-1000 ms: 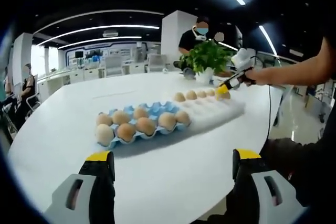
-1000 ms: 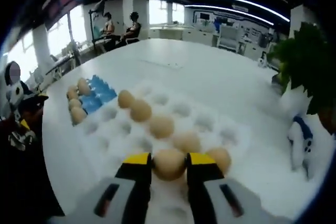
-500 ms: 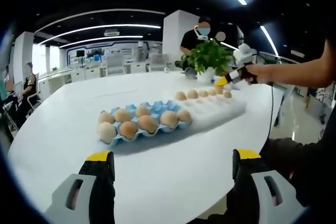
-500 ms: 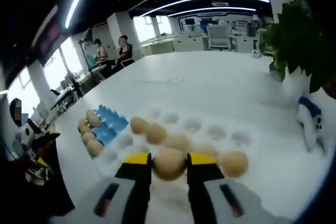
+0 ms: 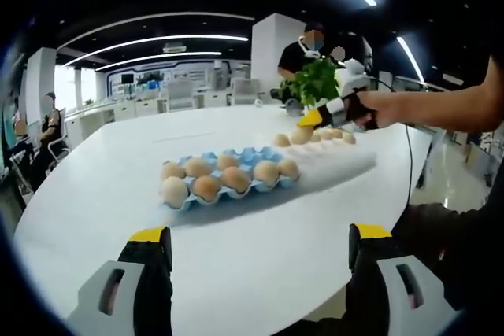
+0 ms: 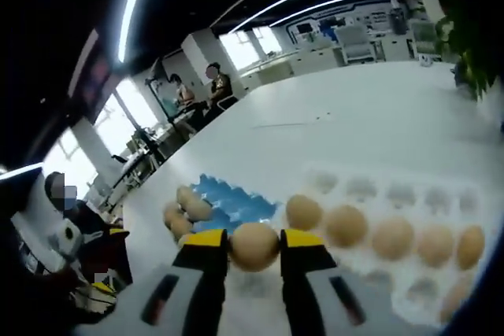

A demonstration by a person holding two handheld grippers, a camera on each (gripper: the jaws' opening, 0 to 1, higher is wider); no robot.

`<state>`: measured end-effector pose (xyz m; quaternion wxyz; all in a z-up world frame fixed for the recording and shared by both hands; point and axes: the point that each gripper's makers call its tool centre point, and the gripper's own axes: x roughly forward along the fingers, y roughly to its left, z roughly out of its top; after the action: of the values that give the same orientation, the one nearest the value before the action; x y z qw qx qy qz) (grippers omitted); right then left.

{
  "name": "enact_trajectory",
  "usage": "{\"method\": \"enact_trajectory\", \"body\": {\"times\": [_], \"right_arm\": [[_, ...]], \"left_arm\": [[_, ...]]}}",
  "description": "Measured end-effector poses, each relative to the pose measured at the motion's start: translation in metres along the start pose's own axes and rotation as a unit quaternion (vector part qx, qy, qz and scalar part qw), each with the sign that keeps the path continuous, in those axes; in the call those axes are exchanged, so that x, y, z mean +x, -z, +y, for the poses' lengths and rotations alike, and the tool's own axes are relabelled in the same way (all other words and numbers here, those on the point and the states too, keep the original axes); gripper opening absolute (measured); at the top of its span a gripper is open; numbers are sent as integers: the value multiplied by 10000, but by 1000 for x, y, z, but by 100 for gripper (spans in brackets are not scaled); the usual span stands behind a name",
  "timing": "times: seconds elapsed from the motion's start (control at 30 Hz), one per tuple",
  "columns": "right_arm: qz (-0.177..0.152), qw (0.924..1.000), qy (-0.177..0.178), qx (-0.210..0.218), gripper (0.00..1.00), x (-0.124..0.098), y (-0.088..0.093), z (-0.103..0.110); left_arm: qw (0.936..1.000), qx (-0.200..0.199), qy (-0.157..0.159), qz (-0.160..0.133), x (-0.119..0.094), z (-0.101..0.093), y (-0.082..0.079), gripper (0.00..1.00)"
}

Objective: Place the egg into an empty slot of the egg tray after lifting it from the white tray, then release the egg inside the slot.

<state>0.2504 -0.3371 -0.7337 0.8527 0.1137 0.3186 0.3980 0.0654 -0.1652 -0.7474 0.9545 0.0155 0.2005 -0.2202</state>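
A brown egg (image 6: 253, 246) sits clamped between the yellow-tipped jaws of my right gripper (image 6: 253, 243), held above the white tray (image 6: 358, 188) near its end by the blue egg tray (image 6: 236, 204). The white tray holds several eggs (image 6: 391, 237) in a row. In the left gripper view the blue egg tray (image 5: 250, 153) carries several eggs, with bare blue slots along its far side. My right gripper (image 5: 309, 119) hangs over the white tray (image 5: 344, 161) there, held by a hand. My left gripper (image 5: 260, 245) stays open low over the table's near edge.
The trays lie on a large white table (image 5: 118, 147). A potted green plant (image 5: 316, 80) stands behind the white tray. A person (image 5: 299, 49) stands beyond it, and people (image 6: 214, 84) sit at desks far off.
My right gripper has carried the egg up and along the white tray toward the blue egg tray. The left gripper view has shifted slightly; its jaws are unchanged.
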Motion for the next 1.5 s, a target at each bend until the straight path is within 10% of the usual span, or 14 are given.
{"method": "enact_trajectory", "body": {"times": [0.3,0.57,0.73,1.03,1.27,1.4,1.5], "right_arm": [[129,9987,-426,-247,26,51,-5,44],[660,9929,-300,-943,26,74,12,41],[1079,9822,-353,-1499,26,87,19,47],[1920,9387,-229,-2856,26,105,36,47],[1665,9401,-440,-2943,26,100,32,52],[811,9725,-496,-2128,25,90,9,58],[594,9771,-470,-1990,24,84,4,55]], "left_arm": [[9999,-36,-117,-18,-8,8,1,95],[9998,-59,-179,-11,-13,10,3,95],[9998,-59,-180,-2,-12,10,4,95],[9998,-48,-214,-10,-11,12,4,95],[9997,-80,-244,40,-12,15,8,94],[9997,-67,-248,7,-10,15,5,94],[9997,-111,-220,15,-4,13,5,94]]}}
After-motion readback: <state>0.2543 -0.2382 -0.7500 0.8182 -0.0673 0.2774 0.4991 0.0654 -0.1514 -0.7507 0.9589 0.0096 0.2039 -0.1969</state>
